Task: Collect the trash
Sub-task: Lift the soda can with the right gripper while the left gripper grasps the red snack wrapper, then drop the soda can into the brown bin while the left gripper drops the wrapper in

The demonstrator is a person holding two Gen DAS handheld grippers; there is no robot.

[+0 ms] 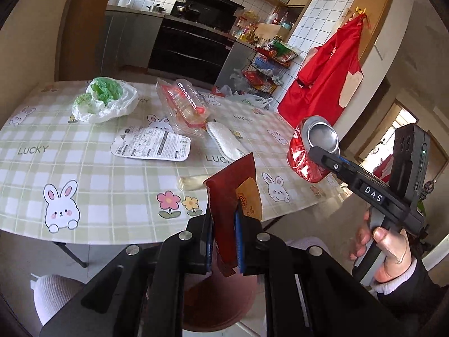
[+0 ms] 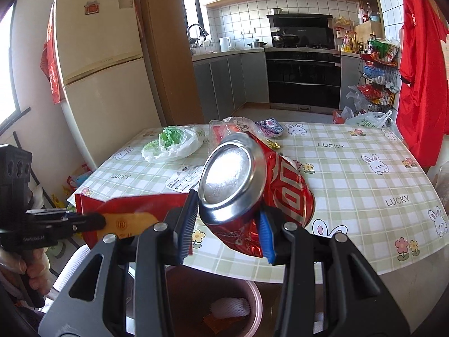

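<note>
- "LUCKY" — printed repeatedly on the checked tablecloth [image 1: 28, 150]
- "DAS" — white letters on the right gripper's [image 2: 228, 216] black body
- Leaflet [image 1: 151, 143] print: too small to read

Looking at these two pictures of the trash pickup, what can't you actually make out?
- Bin: right view, mostly hidden behind the right claw; only foam netting inside is clear.
- Can: its crushed lower end is covered by the claw pads; the top is out of sight.
- Wrapper: left view, its bottom is hidden between the left claw; print too small.
- Label sheet: text too small.
- Person: only a hand, cut by the edge.
</note>
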